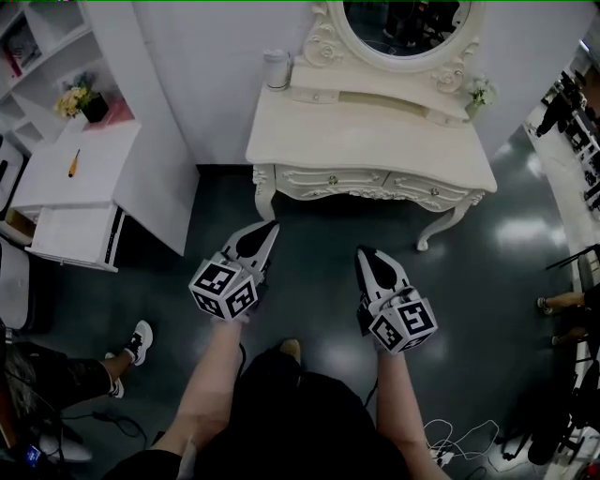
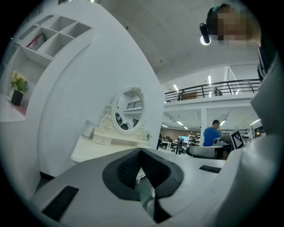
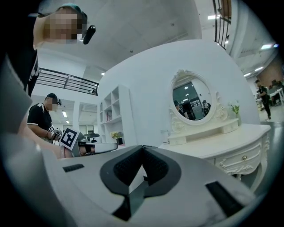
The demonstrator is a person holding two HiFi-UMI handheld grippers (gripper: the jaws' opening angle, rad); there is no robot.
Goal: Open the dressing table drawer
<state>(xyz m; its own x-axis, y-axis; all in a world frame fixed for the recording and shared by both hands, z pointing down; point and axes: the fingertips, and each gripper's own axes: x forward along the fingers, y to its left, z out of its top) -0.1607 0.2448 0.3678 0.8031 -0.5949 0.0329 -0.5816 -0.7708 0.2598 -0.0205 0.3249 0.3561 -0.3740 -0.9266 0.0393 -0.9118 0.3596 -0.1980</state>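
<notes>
The dressing table (image 1: 375,141) is found standing against a white wall, with its curved front edge turned toward the person. In the carved apron under that edge a drawer (image 1: 330,178) and a second drawer (image 1: 431,191) are set side by side. Each is fitted with a small knob, and both are shut flush with the front. The left gripper (image 1: 270,228) is held level over the dark floor (image 1: 314,234), just short of the table's front and close to one front leg (image 1: 265,195). Its fingers are pressed together with nothing between them. The right gripper (image 1: 364,253) is held alongside it, a little farther back from the table's front edge, and its fingers are likewise pressed together and hold nothing. Neither gripper is touching the table. A strip of bare floor is seen between the fingertips and the apron, and it runs on under the table between the front legs. An oval mirror (image 1: 403,23) is mounted at the table's rear. A white cup (image 1: 276,67) is placed at one rear corner and a small flower sprig (image 1: 481,92) at the other. A white cabinet (image 1: 84,178) stands to the side of the table nearest the left gripper, with a gap of floor between them. Loose cables (image 1: 459,439) lie on the floor well back from the table.
</notes>
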